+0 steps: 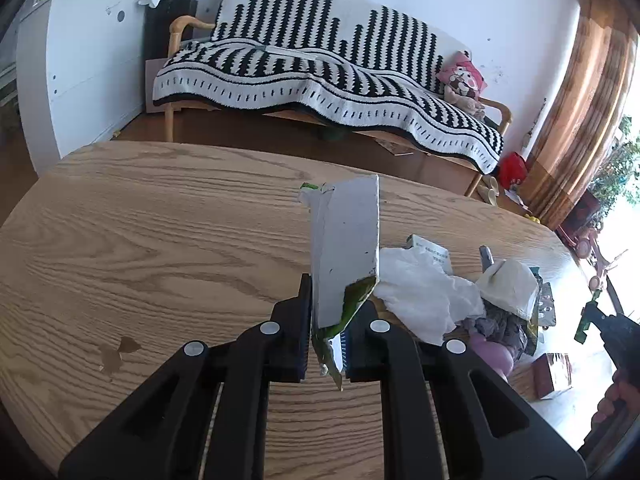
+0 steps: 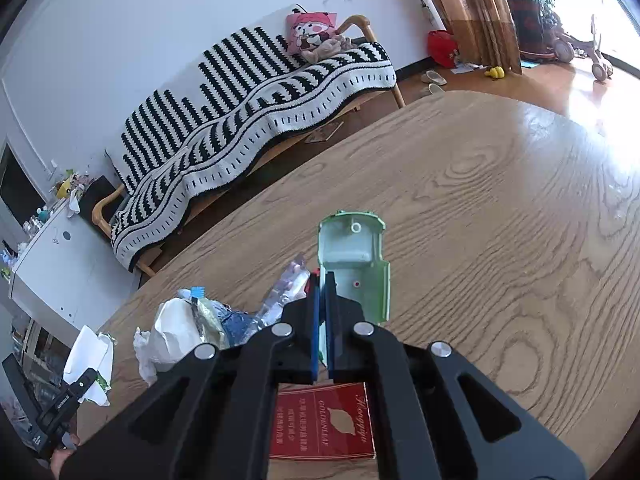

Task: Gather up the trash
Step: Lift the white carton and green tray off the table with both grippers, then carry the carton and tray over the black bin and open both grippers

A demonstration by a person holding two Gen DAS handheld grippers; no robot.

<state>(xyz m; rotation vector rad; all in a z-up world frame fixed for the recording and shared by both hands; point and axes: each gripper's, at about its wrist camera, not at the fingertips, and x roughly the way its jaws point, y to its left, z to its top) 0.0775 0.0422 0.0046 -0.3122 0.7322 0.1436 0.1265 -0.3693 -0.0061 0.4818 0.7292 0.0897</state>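
Note:
In the left wrist view my left gripper (image 1: 334,308) is shut on a flattened carton (image 1: 348,248), grey-white inside and green-printed outside, held upright above the wooden table (image 1: 160,220). To its right lies a trash pile with crumpled white tissue (image 1: 424,292) and a small printed box (image 1: 432,250). In the right wrist view my right gripper (image 2: 323,280) is shut on the edge of a pale green plastic toy car shell (image 2: 356,264). A red box (image 2: 324,424) lies on the table under that gripper. Crumpled tissue (image 2: 172,332) and a clear plastic bottle (image 2: 280,292) lie to its left.
A sofa with a black-and-white striped blanket (image 1: 320,72) stands behind the table, a white cabinet (image 1: 80,60) to its left. A brown stain (image 1: 120,354) marks the tabletop. Curtains (image 1: 580,120), shoes and toys sit on the floor at the right. A person's hand (image 1: 616,400) shows at the edge.

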